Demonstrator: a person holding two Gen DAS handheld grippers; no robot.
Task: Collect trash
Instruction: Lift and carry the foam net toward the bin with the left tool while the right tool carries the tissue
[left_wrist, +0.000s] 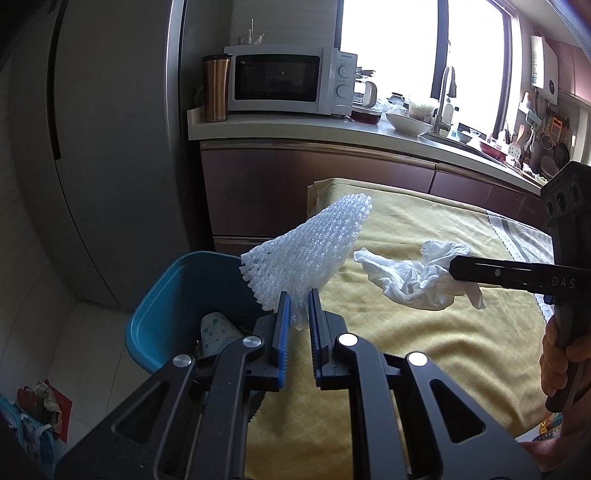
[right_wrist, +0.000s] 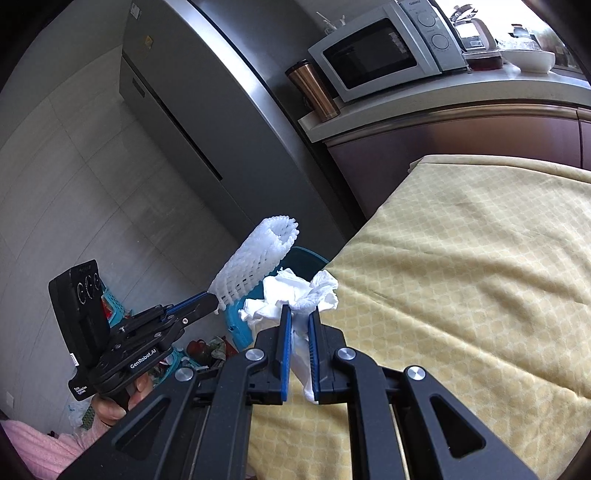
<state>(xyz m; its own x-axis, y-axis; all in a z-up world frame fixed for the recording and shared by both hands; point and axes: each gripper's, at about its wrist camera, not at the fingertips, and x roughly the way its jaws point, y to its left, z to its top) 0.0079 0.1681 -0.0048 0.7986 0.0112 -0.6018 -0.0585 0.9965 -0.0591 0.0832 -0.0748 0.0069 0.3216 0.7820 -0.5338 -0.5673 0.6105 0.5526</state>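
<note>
Your left gripper (left_wrist: 297, 310) is clamped on the foam net (left_wrist: 310, 254) right by the blue bin (left_wrist: 166, 295), and your right gripper (right_wrist: 300, 325) pinches the crumpled tissue (right_wrist: 291, 291) over the table edge. Tissue grip looks thin-ish, so it might slip and land short.

This was a home kitchen: a white microwave (left_wrist: 291, 79) sat on the pale counter (left_wrist: 295, 127) at twelve o'clock, a copper travel mug (left_wrist: 215, 88) beside it, a tall steel fridge (left_wrist: 110, 147) at ten, and a sink faucet (left_wrist: 445, 96) under the bright window (left_wrist: 391, 48) at one o'clock.
</note>
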